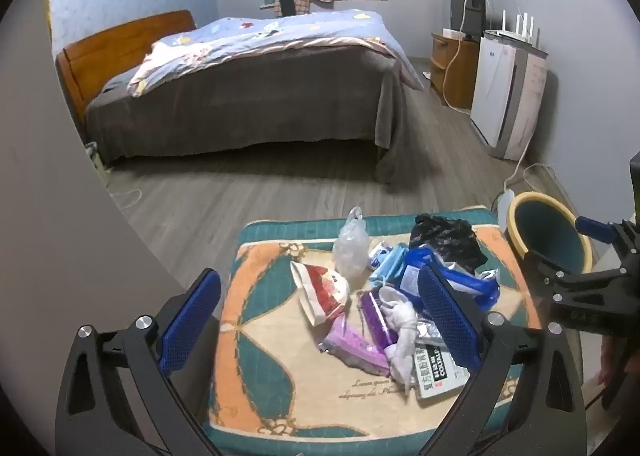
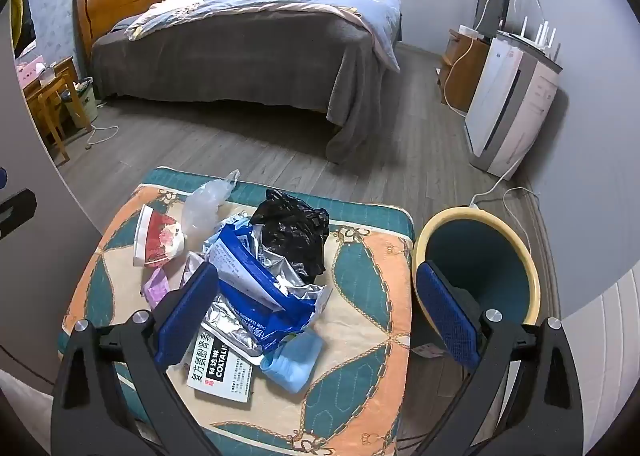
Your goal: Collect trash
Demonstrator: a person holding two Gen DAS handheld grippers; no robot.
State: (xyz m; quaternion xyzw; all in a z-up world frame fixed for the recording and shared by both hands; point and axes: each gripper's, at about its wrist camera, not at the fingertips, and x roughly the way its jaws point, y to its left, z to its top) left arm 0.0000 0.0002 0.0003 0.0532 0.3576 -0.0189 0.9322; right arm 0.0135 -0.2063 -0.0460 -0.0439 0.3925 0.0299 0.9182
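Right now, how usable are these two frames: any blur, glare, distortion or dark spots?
Left wrist view: strong fisheye bending with black corners; dim, bluish light; the trash pile reads sharp, and the box print is legible. Right wrist view: same curved edges; mild glare on the foil wrapper; the bin interior is shadowed; the far bed is slightly soft.

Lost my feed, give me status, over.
Left gripper and right gripper open, empty, above trash pile on cushion. Bin beside cushion, empty. Nothing in the way.
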